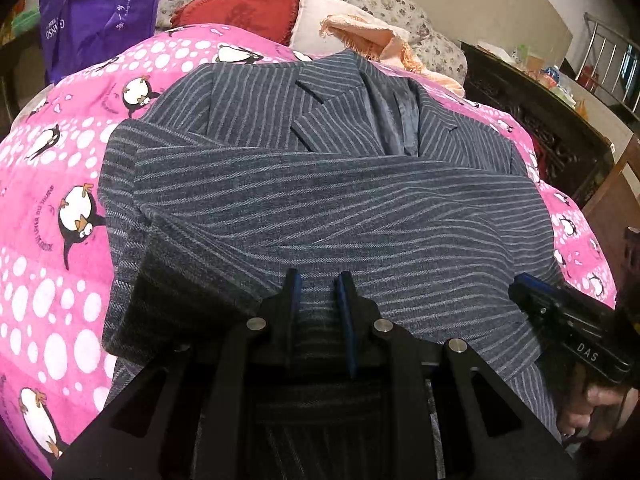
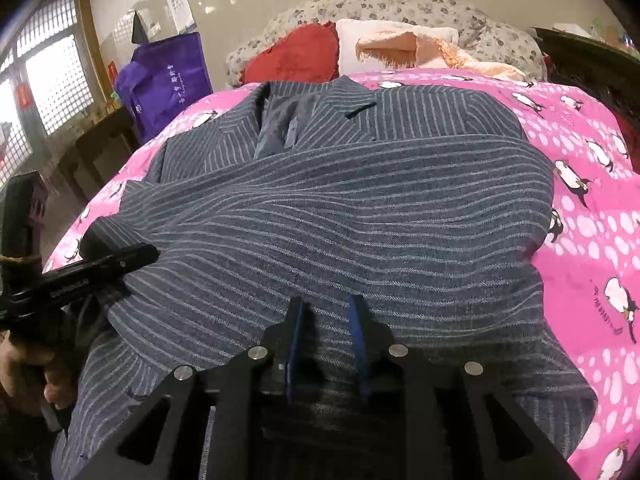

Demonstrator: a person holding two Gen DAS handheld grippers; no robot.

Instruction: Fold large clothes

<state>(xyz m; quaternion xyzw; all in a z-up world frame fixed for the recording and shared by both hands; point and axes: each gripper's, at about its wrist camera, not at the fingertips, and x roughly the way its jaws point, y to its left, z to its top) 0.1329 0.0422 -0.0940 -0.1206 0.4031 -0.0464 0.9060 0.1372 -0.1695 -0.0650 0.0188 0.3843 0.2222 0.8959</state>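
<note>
1. The left gripper point(image 1: 318, 280) hovers low over the near part of a pinstriped suit jacket point(image 1: 320, 208). Its two blue-padded fingers point(image 1: 295, 292) stand apart with striped cloth showing in the gap; nothing is pinched between them.
2. The right gripper point(image 2: 328, 308) hangs likewise above the jacket's point(image 2: 340, 208) near part, jaws parted, with bare fabric between the pads point(image 2: 354, 320).
3. Each tool shows in the other's camera: the right gripper point(image 1: 532, 292) enters from the right edge of the left wrist view, its tip at the jacket's right border, with the person's hand point(image 1: 600, 412) below it. The left gripper point(image 2: 120, 258) comes in from the left of the right wrist view, tip over the jacket's left side, held by a hand point(image 2: 24, 376).
4. The jacket lies face up on a pink penguin-print blanket point(image 1: 60, 200), collar and lapels away from the cameras, shiny lining visible at the neck. One sleeve point(image 1: 340, 184) is folded crosswise over the chest, and the lower body rises in a soft hump towards the grippers.
5. Beyond the collar rest a red heart-shaped cushion point(image 1: 240, 8), a white pillow point(image 1: 316, 20) and a peach fringed cloth point(image 1: 368, 40), against a floral bolster point(image 2: 400, 4).
6. A purple tote bag point(image 2: 168, 76) stands to the left of the bed; dark carved wooden furniture point(image 1: 532, 120) sits to the right.
</note>
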